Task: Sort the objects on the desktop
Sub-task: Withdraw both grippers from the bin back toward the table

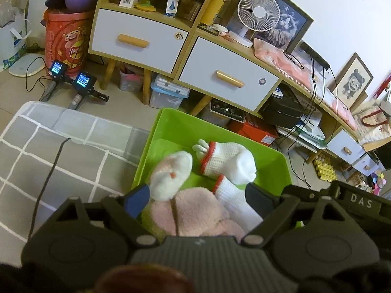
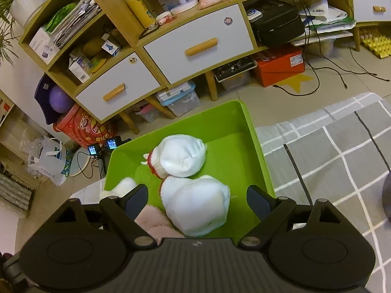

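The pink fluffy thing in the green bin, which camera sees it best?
The left wrist view: the pink fluffy sock lies broad and near, between that gripper's fingers. The right wrist view catches only a pink edge beside the white sock.

White letters "DAS" stand on a black gripper body at the right edge of the left wrist view, and "HBK" is printed, upside down, on a white bag on the low shelf in the right wrist view; other labels are too blurred to read.
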### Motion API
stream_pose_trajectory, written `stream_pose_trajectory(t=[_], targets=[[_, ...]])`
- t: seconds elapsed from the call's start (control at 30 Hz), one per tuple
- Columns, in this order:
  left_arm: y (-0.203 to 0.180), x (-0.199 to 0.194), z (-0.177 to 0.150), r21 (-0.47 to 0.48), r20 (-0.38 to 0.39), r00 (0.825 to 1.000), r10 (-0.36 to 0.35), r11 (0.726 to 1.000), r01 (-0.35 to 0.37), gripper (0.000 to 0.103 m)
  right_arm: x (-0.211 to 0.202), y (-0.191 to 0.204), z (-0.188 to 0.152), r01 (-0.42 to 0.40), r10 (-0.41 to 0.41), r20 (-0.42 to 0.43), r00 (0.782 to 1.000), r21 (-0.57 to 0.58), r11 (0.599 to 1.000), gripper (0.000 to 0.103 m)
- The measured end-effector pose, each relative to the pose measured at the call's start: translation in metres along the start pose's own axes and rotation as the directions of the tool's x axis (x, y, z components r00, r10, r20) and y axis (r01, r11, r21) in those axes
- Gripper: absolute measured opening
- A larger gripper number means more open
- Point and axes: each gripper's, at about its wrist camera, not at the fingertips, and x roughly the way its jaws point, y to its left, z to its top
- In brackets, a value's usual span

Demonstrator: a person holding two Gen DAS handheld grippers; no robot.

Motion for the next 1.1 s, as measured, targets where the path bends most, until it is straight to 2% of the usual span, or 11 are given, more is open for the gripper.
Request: stream_pose_trajectory(t=[0.2, 0.23, 0.4, 0.77, 1.1], targets=[[0.001, -0.015, 0.001, -0.001, 0.001, 1.000, 0.012, 1.000, -0.012, 0.090, -0.018, 0.002, -0.007, -0.002, 0.002, -0.014, 1.000, -0.016, 1.000, 0.089], [0.000, -0.018, 0.001, 0.004, 0.002, 1.000, 0.014, 1.000, -0.014, 0.090, -0.020, 0.003, -0.008, -0.061, 0.055, -0.063, 0.996, -0.099, 0.993, 0.089], [-0.006, -0.031, -0.002, 0.038, -0.002, 0.999, 0.035, 0.999, -0.035, 0.092, -0.030, 0.004, -0.018, -0.059, 0.051, -0.083, 0.995, -0.102, 0.993, 0.089], [-0.019, -0.056, -0.017, 0.105, -0.041, 0.995, 0.090, 0.991, -0.085, 0.102, -0.055, 0.001, -0.042, -0.077, 0.065, -0.119, 0.991, -0.100, 0.992, 0.089], [-0.011, -0.079, -0.037, 0.114, -0.120, 0.985, 0.124, 0.987, -0.110, 0.102, -0.076, -0.009, -0.061, -0.085, 0.067, -0.150, 0.986, -0.119, 0.989, 0.096]])
